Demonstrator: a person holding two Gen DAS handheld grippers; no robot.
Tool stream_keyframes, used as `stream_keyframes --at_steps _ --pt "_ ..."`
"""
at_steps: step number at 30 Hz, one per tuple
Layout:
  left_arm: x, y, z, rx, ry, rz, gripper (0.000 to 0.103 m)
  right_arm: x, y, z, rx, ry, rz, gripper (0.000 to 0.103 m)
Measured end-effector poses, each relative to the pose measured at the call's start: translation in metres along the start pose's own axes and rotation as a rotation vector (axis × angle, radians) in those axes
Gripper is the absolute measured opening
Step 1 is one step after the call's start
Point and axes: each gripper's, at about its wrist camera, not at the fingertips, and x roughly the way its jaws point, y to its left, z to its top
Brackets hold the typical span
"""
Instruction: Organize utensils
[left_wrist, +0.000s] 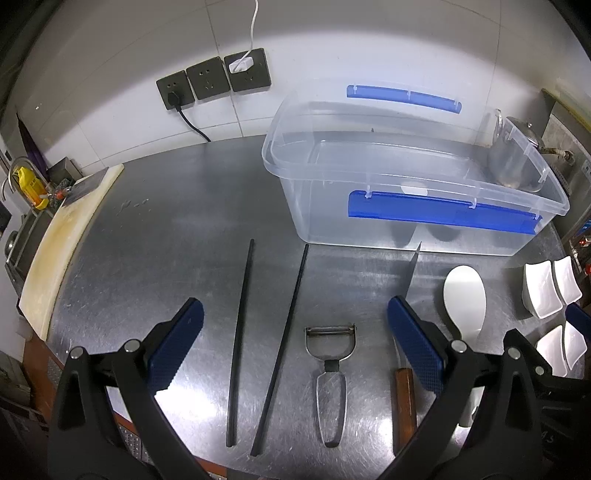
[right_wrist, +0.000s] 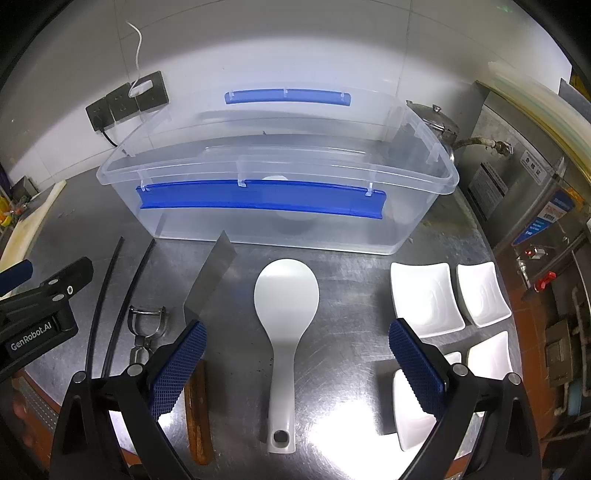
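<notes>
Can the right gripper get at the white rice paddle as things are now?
Probably yes: the right gripper is open, the white rice paddle lies flat between its fingers, and nothing covers it.

Both cameras are sitting low over the near edge of the steel counter (left_wrist: 184, 221), looking forward and down toward the tiled wall at 12 o'clock. The left view is facing the chopsticks (left_wrist: 240, 343) and peeler (left_wrist: 331, 384) close below it, with the bin (left_wrist: 417, 173) at 1 o'clock. The right view is hanging just to its right, centred over the rice paddle (right_wrist: 284, 332), with the bin straight ahead. Both views are sharing the bin, knife (right_wrist: 210, 277), paddle, peeler, chopsticks, white dishes (right_wrist: 428, 295) and wall sockets (left_wrist: 212, 79).
</notes>
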Motion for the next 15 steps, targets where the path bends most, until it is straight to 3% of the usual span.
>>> stream_keyframes --at_steps 10,15 --pt "0.001 0.000 0.000 0.004 0.003 -0.008 0.096 0.001 -0.002 -0.001 -0.004 0.008 -0.001 0.098" --pt "0.001 0.021 0.005 -0.033 -0.011 -0.074 0.096 0.006 0.002 -0.003 -0.014 0.038 0.031 0.098"
